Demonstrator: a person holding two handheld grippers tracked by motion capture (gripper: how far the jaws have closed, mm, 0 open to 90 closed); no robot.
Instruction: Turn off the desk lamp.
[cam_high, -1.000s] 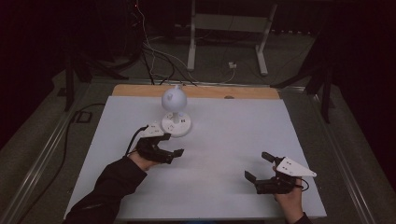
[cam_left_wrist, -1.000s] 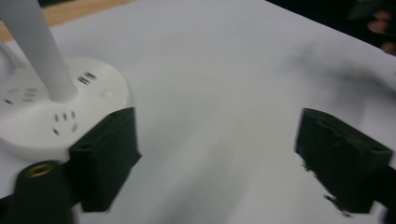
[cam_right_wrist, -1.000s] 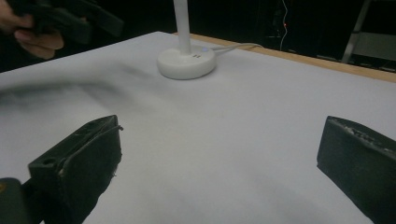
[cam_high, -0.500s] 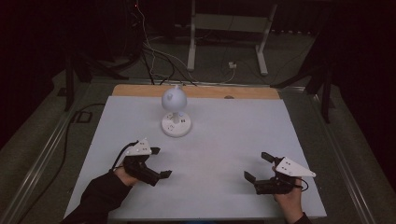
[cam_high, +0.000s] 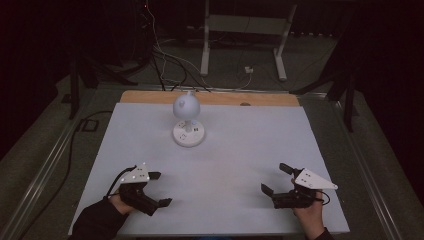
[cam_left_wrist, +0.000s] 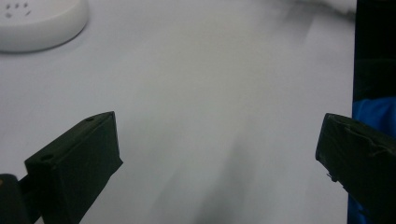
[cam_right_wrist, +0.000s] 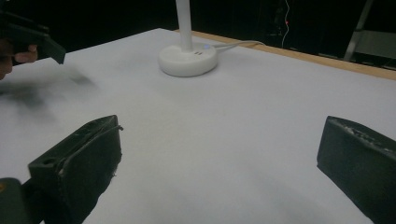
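While both hands rest near table's front edge | we note L gripper (cam_high: 154, 189) jaws apart, empty | R gripper (cam_high: 275, 179) same | desk lamp (cam_high: 188, 120) upright mid-back, well apart, prob. awaiting approach.

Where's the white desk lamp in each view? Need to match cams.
High view: lamp at centre, toward the table's far edge, round base in front of its head.
Left gripper view: base edge in the top left corner.
Right gripper view: base and stem upper centre-left.
Shared landmark: the white tabletop under it.
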